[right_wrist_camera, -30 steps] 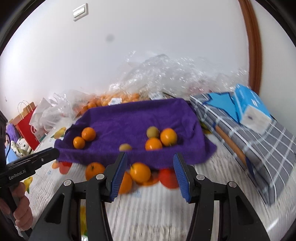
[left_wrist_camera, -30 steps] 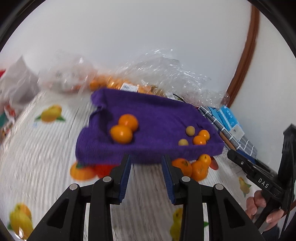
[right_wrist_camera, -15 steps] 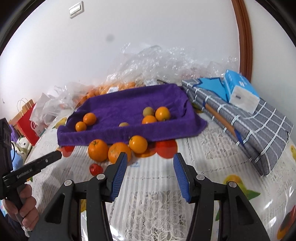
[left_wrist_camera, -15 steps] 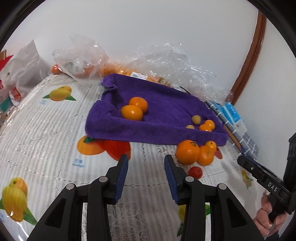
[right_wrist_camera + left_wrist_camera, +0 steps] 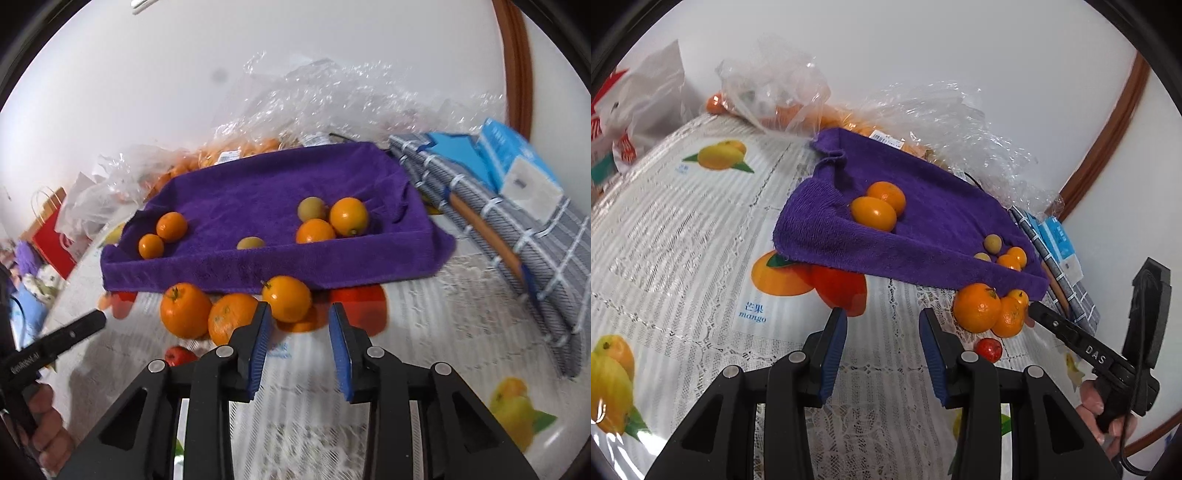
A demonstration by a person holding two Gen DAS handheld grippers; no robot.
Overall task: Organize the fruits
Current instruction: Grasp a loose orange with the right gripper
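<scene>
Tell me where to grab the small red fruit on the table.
Take the red fruit across its round middle, coming from above. It lies alone on the tablecloth, just in front of the oranges, so a level approach would likely bump them. Nothing is in the left claw.

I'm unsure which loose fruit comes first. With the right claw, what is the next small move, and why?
Probably ease the right claw forward and a little left around the nearest orange. That orange lies on the tablecloth outside the purple towel, just ahead of the closing jaws, which hold nothing.
</scene>
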